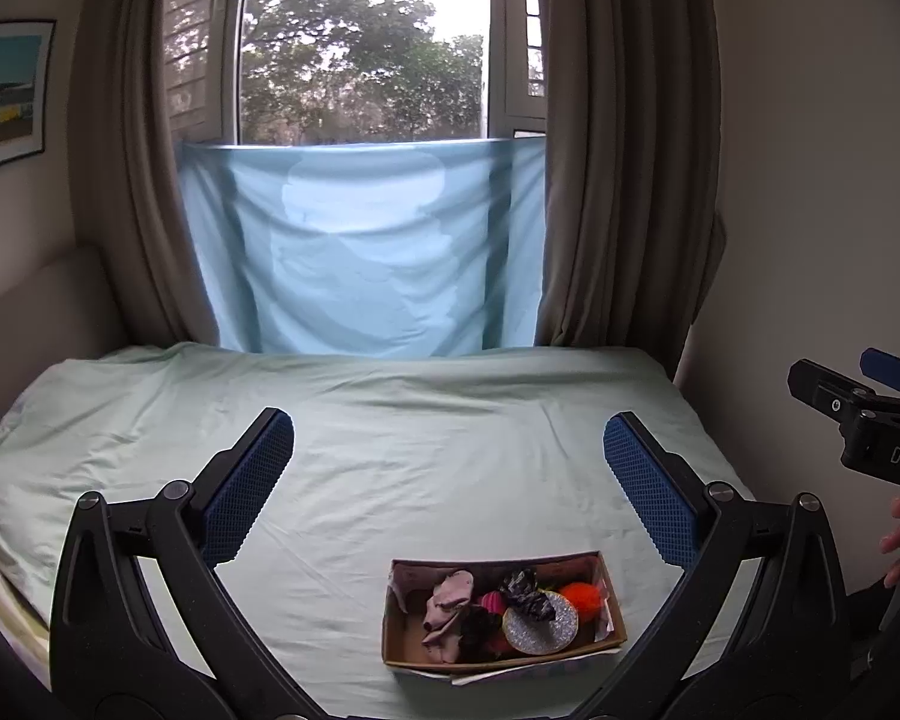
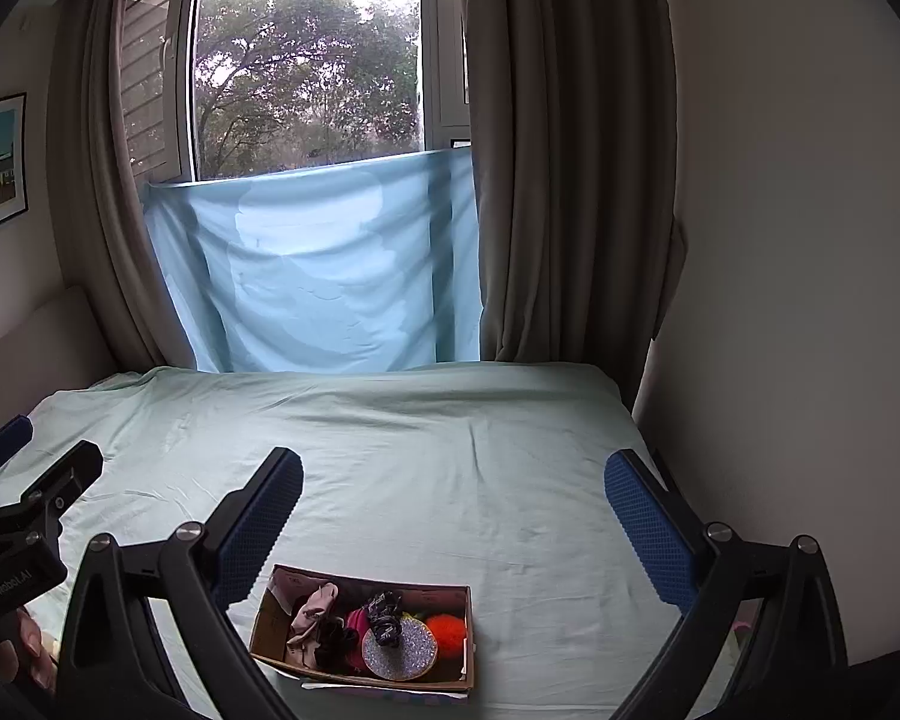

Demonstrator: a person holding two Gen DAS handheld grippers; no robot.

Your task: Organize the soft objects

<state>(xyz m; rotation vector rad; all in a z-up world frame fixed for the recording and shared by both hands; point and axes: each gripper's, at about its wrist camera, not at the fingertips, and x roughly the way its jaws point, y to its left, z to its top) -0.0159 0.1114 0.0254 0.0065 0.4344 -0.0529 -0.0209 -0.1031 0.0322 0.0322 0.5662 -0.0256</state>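
A shallow cardboard box [image 1: 402,630] sits on the bed near its front edge; it also shows in the right wrist view [image 2: 270,618]. It holds a pale pink sock [image 1: 447,600], a black patterned scrunchie [image 1: 525,591], an orange pom-pom [image 1: 579,597], a glittery silver disc [image 1: 540,627] and dark and pink soft pieces. My left gripper [image 1: 450,450] is open and empty, held above the bed behind the box. My right gripper [image 2: 453,483] is open and empty, likewise above and behind the box [image 2: 270,618].
The bed [image 1: 390,420] has a pale green sheet. A light blue cloth [image 1: 366,252] hangs over the lower window between brown curtains [image 1: 618,180]. A wall is at the right, a headboard [image 1: 36,312] and framed picture [image 1: 6,90] at the left.
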